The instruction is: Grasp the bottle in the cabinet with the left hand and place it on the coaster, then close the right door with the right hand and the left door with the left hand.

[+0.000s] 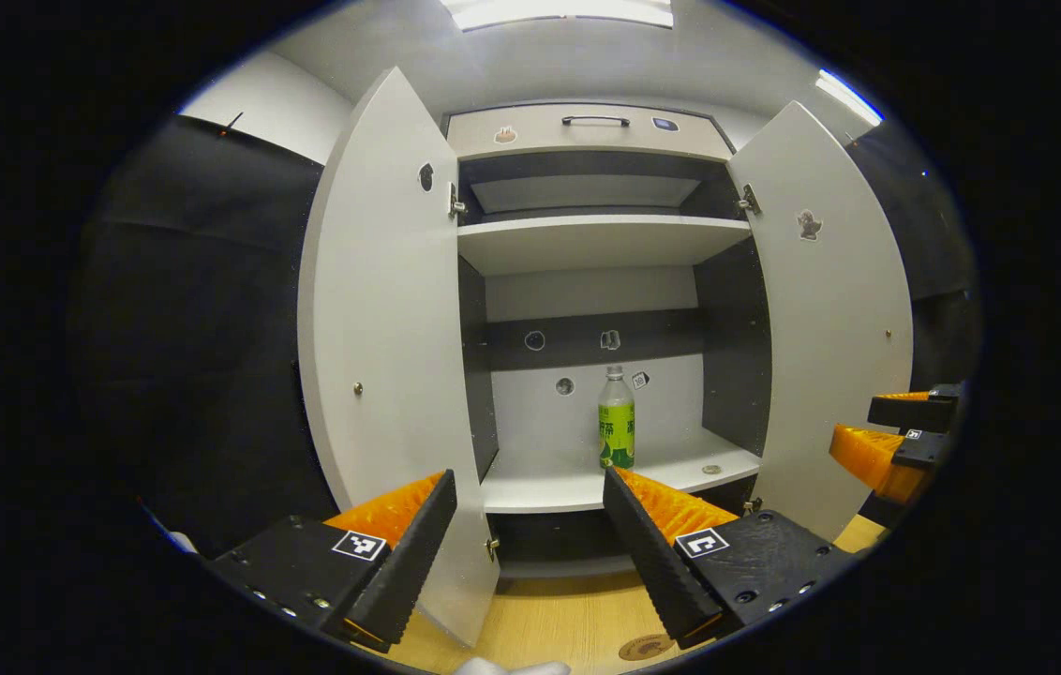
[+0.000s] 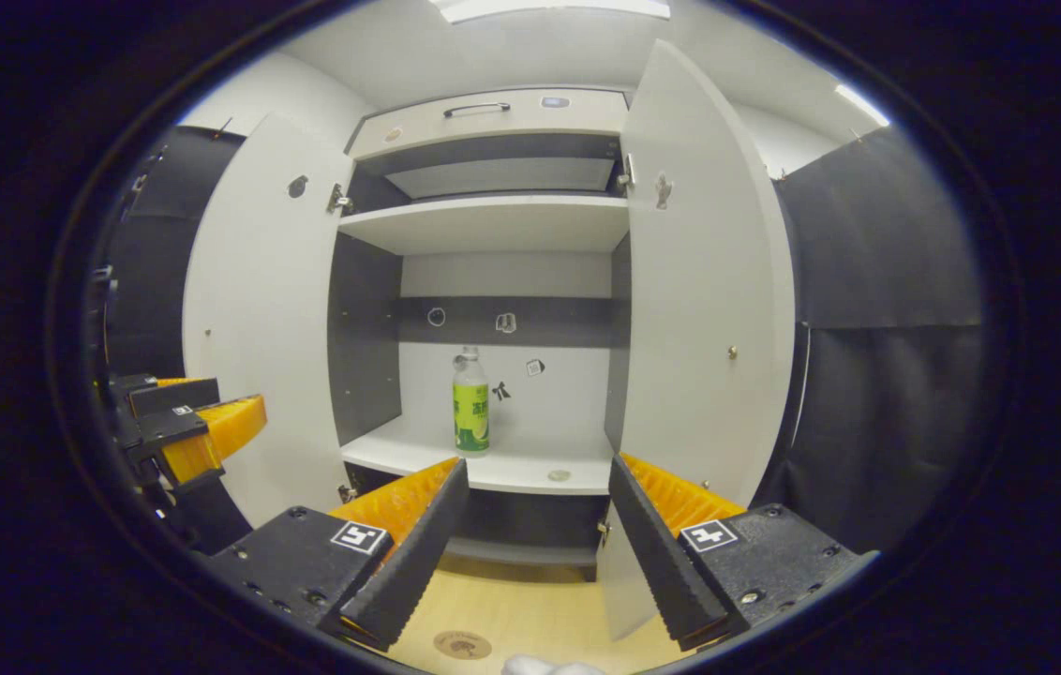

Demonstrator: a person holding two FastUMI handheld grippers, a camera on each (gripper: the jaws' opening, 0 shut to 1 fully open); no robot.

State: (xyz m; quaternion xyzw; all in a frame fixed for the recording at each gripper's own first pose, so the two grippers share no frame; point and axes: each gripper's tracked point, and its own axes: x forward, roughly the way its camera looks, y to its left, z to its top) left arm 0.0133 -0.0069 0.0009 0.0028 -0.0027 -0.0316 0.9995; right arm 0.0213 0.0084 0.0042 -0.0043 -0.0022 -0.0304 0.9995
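Note:
A clear bottle with a green label stands upright on the lower shelf of the open cabinet. Both doors hang wide open: the left door and the right door. A round brown coaster lies on the wooden table in front of the cabinet. My left gripper is open, well short of the shelf, with the bottle just right of its middle. My right gripper is open too, level with the shelf's front edge. Each gripper also appears at the side of the other's view.
The white lower shelf carries a small round disc near its front. An upper shelf and a drawer with a dark handle sit above. Something white lies at the table's near edge.

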